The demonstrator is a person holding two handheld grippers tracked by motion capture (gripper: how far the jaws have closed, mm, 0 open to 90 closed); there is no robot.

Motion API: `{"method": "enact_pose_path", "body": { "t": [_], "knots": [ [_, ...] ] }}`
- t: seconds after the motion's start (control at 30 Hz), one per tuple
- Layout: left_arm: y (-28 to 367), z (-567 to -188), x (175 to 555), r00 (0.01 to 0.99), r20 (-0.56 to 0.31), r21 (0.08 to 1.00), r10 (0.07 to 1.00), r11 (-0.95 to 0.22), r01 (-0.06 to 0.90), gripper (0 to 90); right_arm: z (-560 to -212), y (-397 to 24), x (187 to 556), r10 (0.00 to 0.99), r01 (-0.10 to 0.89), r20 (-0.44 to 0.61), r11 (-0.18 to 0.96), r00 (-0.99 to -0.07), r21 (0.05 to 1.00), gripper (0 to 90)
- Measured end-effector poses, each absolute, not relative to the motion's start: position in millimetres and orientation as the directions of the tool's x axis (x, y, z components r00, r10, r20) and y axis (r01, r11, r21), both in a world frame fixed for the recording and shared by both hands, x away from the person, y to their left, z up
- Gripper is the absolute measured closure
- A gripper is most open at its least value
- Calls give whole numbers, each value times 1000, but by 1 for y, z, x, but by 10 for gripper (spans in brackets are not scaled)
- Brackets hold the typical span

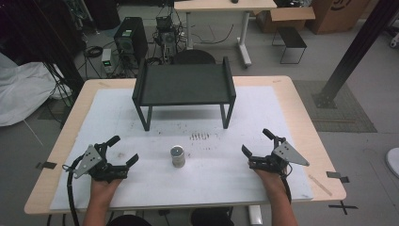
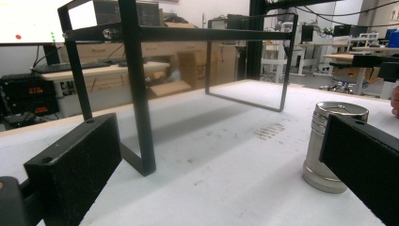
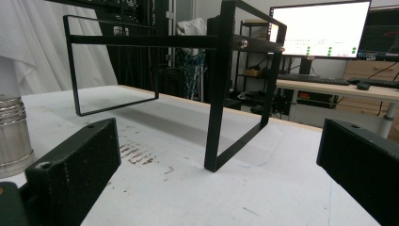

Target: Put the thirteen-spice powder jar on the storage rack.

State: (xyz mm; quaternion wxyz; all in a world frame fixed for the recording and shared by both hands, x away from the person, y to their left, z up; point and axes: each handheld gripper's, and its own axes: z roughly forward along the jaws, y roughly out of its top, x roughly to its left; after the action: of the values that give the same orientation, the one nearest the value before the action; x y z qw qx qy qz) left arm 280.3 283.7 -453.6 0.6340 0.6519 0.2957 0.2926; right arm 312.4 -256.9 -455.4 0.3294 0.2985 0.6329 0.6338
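Left gripper (image 1: 126, 149) rests on the bench (image 1: 301, 127) at the near left — jaws spread wide, nothing between them. In the left gripper view the two black jaws are blocky with a grainy, foam-like pad surface; the can (image 2: 333, 143) stands just beyond the right-hand jaw, not touched.

Can (image 1: 178, 156) sits near the middle of the bench's front half, between the two grippers and apart from both. It is a small metal cylinder, brushed silver, with a ribbed neck and a flat round top. Upright, long axis vertical, top facing up.

The bench has a light wood edge and is covered by a white mat (image 1: 122, 101), matte, with dark scuff marks just behind the can.

Behind the can, toward the far side, stands a black rack (image 1: 183, 84) — a flat dark shelf on thin square-section metal legs that form open rectangular loops at each end.

Right gripper (image 1: 256, 145) lies at the near right, jaws also wide apart and holding nothing. In the right gripper view the can (image 3: 13, 136) shows at the left edge, off to the side of the left-hand jaw.
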Motion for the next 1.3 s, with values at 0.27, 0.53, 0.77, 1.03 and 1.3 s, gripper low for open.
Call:
{"method": "enact_pose_path", "body": {
  "t": [0.27,0.53,0.77,1.03,1.3],
  "knots": [
    [284,-453,281,655,3,1000,756,-21,19,2,-455,-257,312,795,-43,-37,14,-605,999,0],
    [284,-453,281,655,1,1000,755,-19,21,2,-456,-258,312,795,-40,-31,9,-606,999,0],
    [284,-453,281,653,3,1000,757,-18,17,2,-456,-258,312,795,-46,-33,7,-606,999,0],
    [287,-454,280,646,-14,1000,763,10,10,2,-456,-258,312,794,-44,-30,4,-607,999,0],
    [294,-448,277,648,-52,999,760,47,26,2,-455,-258,313,794,-43,-29,3,-608,999,0]
  ]
}}
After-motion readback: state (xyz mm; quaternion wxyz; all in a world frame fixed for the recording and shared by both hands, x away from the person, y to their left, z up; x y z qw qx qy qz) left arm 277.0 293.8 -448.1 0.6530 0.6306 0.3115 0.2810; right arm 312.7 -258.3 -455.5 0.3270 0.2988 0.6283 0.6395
